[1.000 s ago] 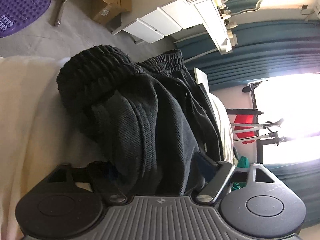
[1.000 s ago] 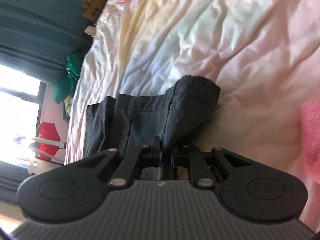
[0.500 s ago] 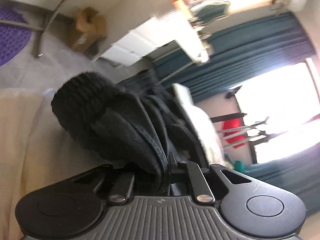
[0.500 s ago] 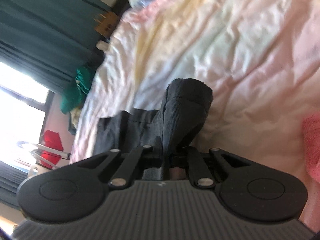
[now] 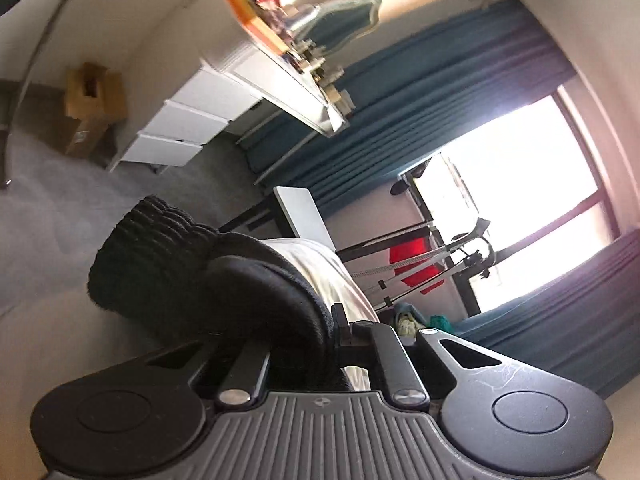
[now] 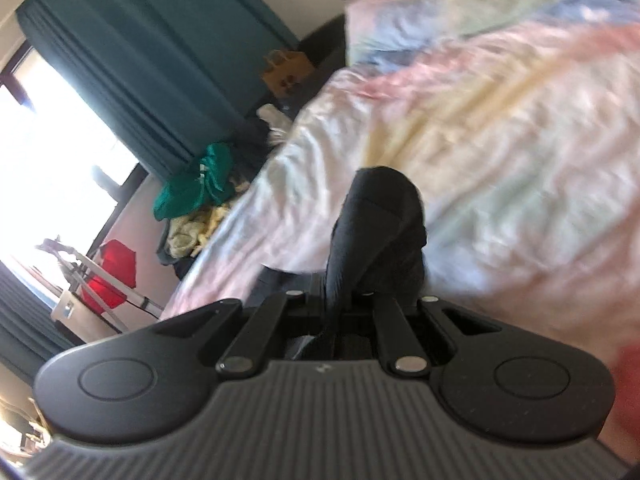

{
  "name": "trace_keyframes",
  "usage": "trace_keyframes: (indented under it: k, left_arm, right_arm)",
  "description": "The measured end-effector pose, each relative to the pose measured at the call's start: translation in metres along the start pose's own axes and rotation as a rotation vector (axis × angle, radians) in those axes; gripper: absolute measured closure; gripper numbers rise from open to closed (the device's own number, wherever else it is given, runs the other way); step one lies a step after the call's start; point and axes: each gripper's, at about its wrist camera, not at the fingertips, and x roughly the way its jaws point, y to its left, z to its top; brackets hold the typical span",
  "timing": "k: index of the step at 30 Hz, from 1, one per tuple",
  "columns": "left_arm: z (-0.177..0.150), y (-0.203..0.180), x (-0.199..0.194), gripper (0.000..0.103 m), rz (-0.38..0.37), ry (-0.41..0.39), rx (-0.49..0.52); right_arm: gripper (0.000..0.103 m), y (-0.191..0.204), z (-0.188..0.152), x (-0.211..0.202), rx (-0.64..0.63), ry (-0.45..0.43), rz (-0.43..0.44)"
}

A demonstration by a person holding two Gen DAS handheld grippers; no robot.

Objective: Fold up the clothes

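Bedsheet (image 6: 500,152) beneath gripped black garment (image 6: 376,224).

left gripper (image 5: 320,344) now clamped, garment (image 5: 192,280) apparently lifted

My left gripper (image 5: 334,334) and right gripper (image 6: 336,300) share one build: a grey ribbed housing with a small round crosshair mark at its top centre, flanked by two matte black lobes, each with a raised disc. Black linkage bars pivot on silver screws. The left unit's right lobe shows fine white scratches.
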Motion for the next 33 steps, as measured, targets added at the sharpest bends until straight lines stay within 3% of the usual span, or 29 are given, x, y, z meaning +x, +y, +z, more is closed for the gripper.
trace_keyframes:
  k: [4,9,14,17,22,25,27,29,31,33]
  left_arm:
    - [0.024,-0.046,0.094,0.094,0.050,-0.013,0.038]
    - [0.025,-0.079,0.223,0.094,0.175,-0.020,0.104]
    - [0.014,-0.070,0.330,0.093,0.289,0.042,0.188]
    - [0.004,-0.056,0.371,0.093,0.357,0.095,0.216]
    - [-0.001,-0.039,0.383,0.089,0.365,0.120,0.198]
    - [0.003,-0.033,0.354,0.078,0.332,0.136,0.227]
    - [0.004,-0.036,0.331,0.062,0.301,0.134,0.252]
    - [0.005,-0.034,0.300,0.052,0.251,0.138,0.249]
    - [0.005,-0.030,0.270,0.044,0.214,0.141,0.234]
    - [0.002,-0.023,0.241,0.032,0.181,0.153,0.202]
  right_arm:
    - [0.096,0.070,0.017,0.057,-0.050,-0.043,-0.006]
    - [0.096,0.134,0.010,0.154,-0.146,-0.038,-0.082]
    - [0.096,0.154,-0.024,0.240,-0.289,-0.008,-0.165]
    - [0.096,0.143,-0.040,0.273,-0.305,0.041,-0.192]
    - [0.089,0.125,-0.046,0.296,-0.313,0.154,-0.198]
    - [0.086,0.112,-0.034,0.283,-0.258,0.232,-0.123]
    - [0.083,0.106,-0.027,0.267,-0.225,0.260,-0.083]
    - [0.073,0.096,-0.017,0.240,-0.198,0.253,-0.034]
    - [0.056,0.086,-0.010,0.213,-0.162,0.239,0.007]
    - [0.052,0.071,-0.006,0.185,-0.114,0.236,0.058]
